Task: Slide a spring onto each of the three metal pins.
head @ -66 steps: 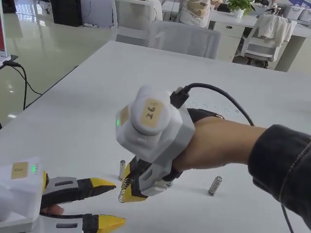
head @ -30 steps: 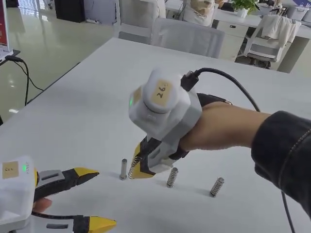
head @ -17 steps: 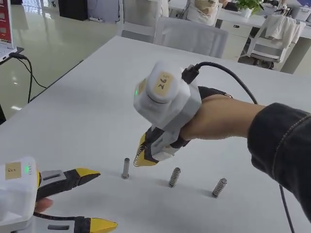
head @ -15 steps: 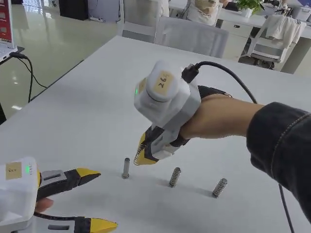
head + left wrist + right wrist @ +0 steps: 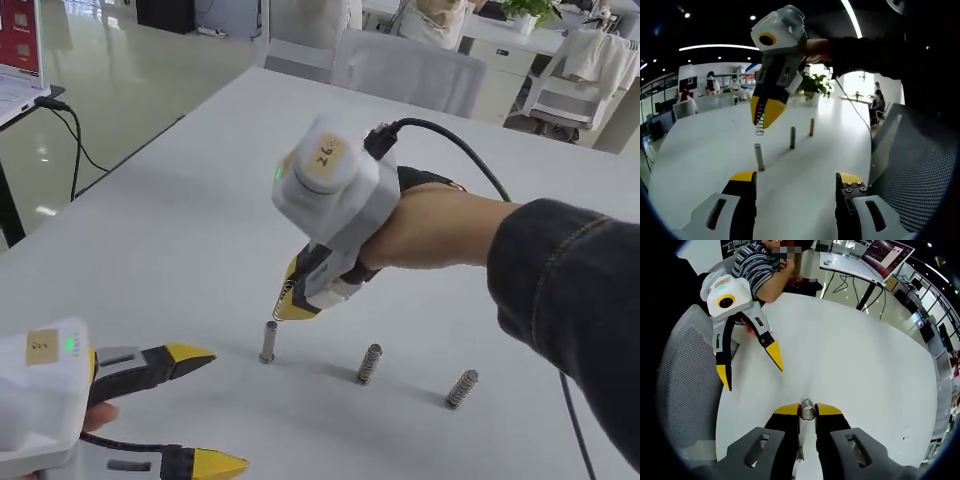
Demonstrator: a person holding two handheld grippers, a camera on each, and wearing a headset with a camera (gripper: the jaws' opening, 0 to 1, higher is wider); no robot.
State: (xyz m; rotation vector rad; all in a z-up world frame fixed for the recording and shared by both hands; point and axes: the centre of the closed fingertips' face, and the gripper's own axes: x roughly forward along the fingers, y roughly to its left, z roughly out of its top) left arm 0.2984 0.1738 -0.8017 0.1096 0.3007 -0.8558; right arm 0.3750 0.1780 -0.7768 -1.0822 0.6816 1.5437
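My right gripper (image 5: pixel 290 307) is shut on a small metal spring (image 5: pixel 280 296), which hangs upright just above a bare metal pin (image 5: pixel 268 341) standing on the white table (image 5: pixel 180 230). To the right stand two more pins, each wearing a spring (image 5: pixel 370 363) (image 5: pixel 461 389). In the right gripper view the spring (image 5: pixel 807 409) sits pinched between the yellow-tipped jaws. My left gripper (image 5: pixel 210 410) rests open at the lower left, nothing between its fingers. The left gripper view shows the held spring (image 5: pixel 759 122) over the bare pin (image 5: pixel 759 157).
The table's left edge (image 5: pixel 120 170) drops off to a glossy floor with a cable (image 5: pixel 75 140) and a laptop desk. Grey chairs (image 5: pixel 405 70) stand at the table's far side. A mesh chair (image 5: pixel 687 370) is beside the left gripper.
My right gripper has lifted off the table with the spring and now holds it above the bare pin. The left gripper has stayed open in place; the head view shifted slightly.
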